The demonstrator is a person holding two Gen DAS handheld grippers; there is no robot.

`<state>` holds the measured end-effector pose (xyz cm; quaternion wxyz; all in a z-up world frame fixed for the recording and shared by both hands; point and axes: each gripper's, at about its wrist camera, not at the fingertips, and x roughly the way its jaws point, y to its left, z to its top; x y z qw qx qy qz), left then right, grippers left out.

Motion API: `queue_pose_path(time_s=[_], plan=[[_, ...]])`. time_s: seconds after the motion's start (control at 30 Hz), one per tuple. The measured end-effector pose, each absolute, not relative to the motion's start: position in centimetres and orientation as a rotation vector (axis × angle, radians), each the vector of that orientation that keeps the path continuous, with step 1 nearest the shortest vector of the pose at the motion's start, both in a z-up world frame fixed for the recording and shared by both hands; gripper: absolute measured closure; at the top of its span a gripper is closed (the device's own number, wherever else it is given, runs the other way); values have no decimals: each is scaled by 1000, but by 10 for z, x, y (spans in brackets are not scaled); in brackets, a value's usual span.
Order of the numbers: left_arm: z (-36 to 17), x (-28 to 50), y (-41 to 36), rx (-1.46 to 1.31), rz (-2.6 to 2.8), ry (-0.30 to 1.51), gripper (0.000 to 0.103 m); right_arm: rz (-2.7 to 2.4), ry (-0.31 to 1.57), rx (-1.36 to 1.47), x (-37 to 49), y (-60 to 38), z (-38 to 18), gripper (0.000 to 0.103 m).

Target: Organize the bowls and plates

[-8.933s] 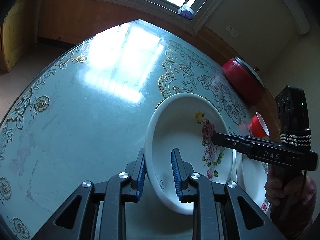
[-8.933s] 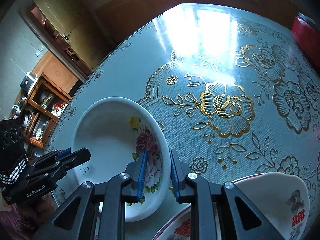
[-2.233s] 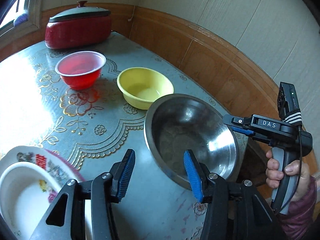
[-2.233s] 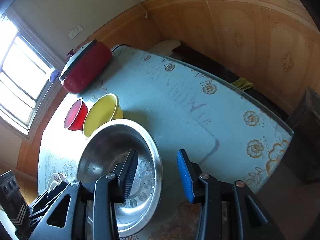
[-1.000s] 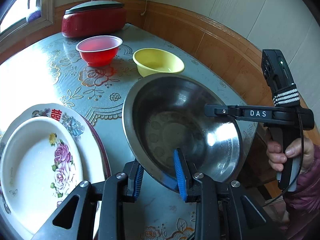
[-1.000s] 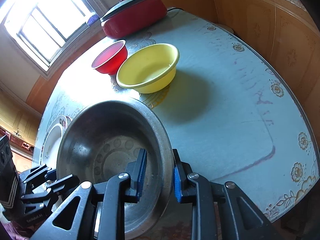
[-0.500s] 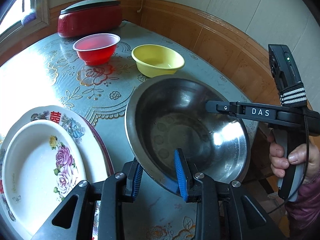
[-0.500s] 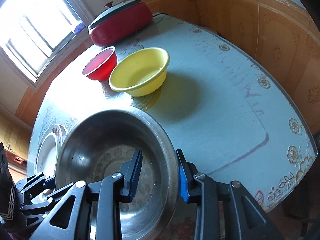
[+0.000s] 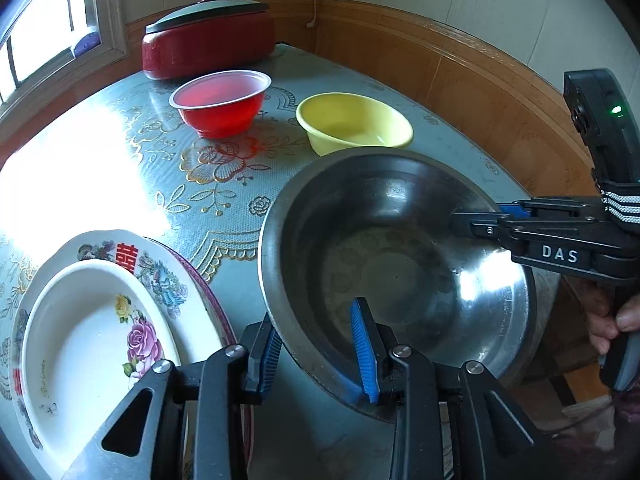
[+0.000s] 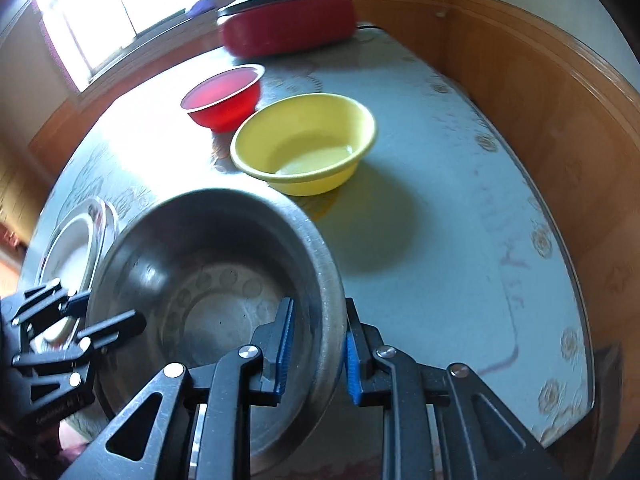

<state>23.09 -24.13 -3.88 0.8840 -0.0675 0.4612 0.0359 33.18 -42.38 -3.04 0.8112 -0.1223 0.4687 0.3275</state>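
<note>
Stainless steel basin (image 9: pixel 400 264), large, round, dull inside with one bright glare spot: held between my two tools over the near edge of the table (image 9: pixel 100 168). My left gripper (image 9: pixel 318 346) straddles its near rim, one blue pad inside the wall and one outside, pressing on the metal. My right gripper (image 10: pixel 316 340) straddles the opposite rim the same way, jaws closing, the wall clamped between its pads.

White floral dish (image 9: pixel 84 344), shallow, rose print: nested in a larger patterned plate (image 9: pixel 152 264) bearing a red character, just left of the basin.

Yellow plastic bowl (image 9: pixel 354 124): on the table just beyond the basin's far rim.

Red translucent bowl (image 9: pixel 220 102): beside the yellow one, toward the window.

Red lidded cooker (image 9: pixel 208 46): at the far edge, against the wooden wall panelling.

Tablecloth: pale blue-green, gold flower outlines.
</note>
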Motion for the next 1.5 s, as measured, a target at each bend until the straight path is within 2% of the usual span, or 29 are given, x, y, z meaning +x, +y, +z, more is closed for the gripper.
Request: queue_pose_path(time_s=[0.2,0.33,0.6,0.97,1.5], plan=[[-40,231,-243,-167,121,953,67,746,981,-348,341,-424,-36,70],[-41,230,-241,-206,154,947,58,753,936,-417,339,-420,-35,67],[-31,223,-237,-259,202,914,57,760,871,-481,337,-413,-30,63],[-18,224,-230,-283,227,878,57,744,748,-547,331,-409,-13,63],[-8,232,-227,-295,234,830,57,733,673,-555,333,-402,3,62]])
